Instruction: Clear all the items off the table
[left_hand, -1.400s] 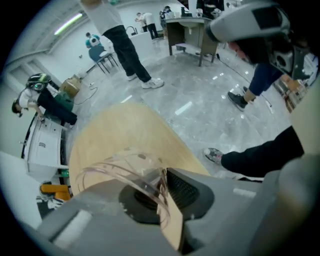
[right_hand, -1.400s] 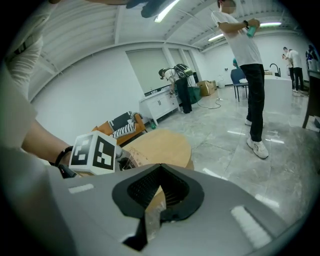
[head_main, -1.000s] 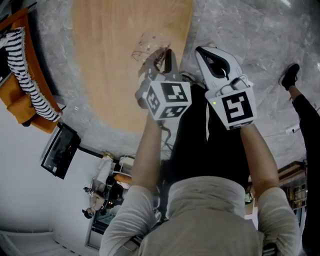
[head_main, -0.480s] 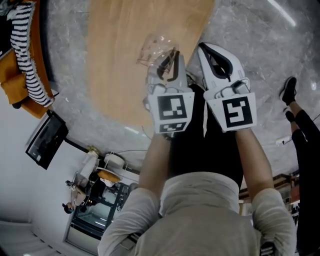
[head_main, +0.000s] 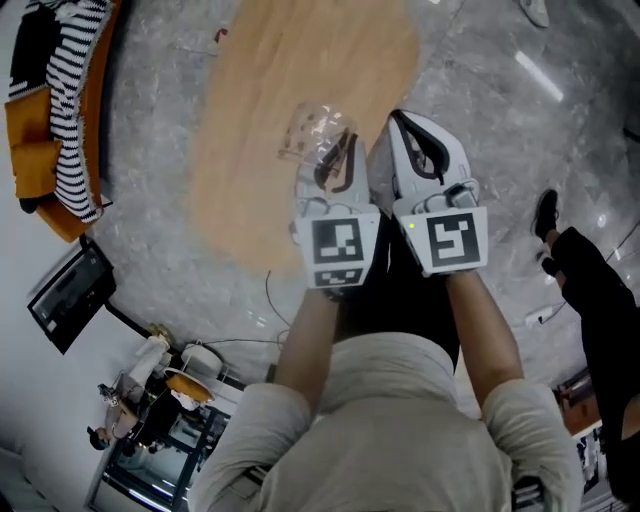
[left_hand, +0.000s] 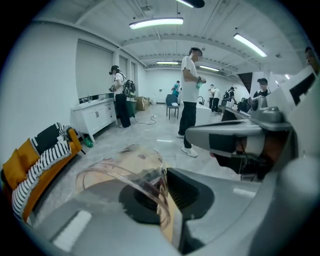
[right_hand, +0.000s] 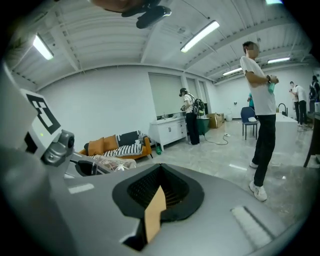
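The left gripper (head_main: 335, 155) stays clamped on the clear plastic cup (head_main: 312, 130) at frame centre, above the wooden table (head_main: 270, 70) as the person's view swings round – likely the last item – while the right gripper (head_main: 405, 130), jaws together, carries nothing.

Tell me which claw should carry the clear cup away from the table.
Left. The left claw is shut on the clear plastic cup's wall, while the right claw beside it is shut and holds nothing.
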